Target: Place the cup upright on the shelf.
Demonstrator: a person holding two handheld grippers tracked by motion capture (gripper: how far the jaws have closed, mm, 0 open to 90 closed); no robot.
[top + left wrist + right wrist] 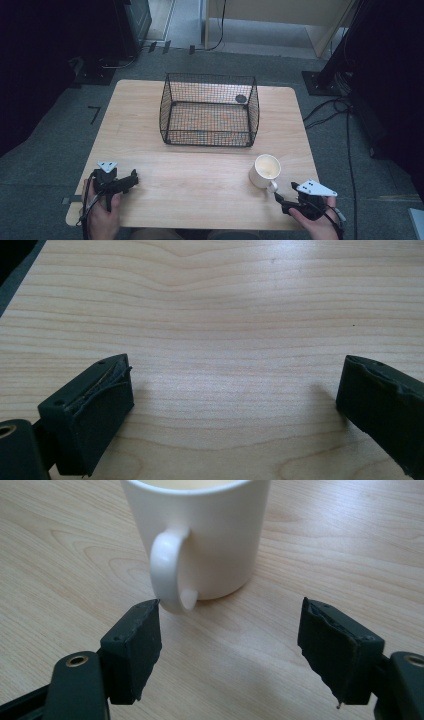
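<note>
The white mug point(265, 171) is standing on the table point(200, 175), handle toward the right gripper point(230, 630), whose jaws are gaping apart, gripping nothing. The wire basket point(209, 110) is sitting well behind, blocking nothing. The left gripper point(235, 395) is resting wide open, empty.

Table point(200, 175): mug point(265, 171), mesh basket point(209, 110).

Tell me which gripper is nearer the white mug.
Right. The right gripper sits just short of the white mug, jaws open toward its handle. The left gripper rests open at the table's opposite front corner.
</note>
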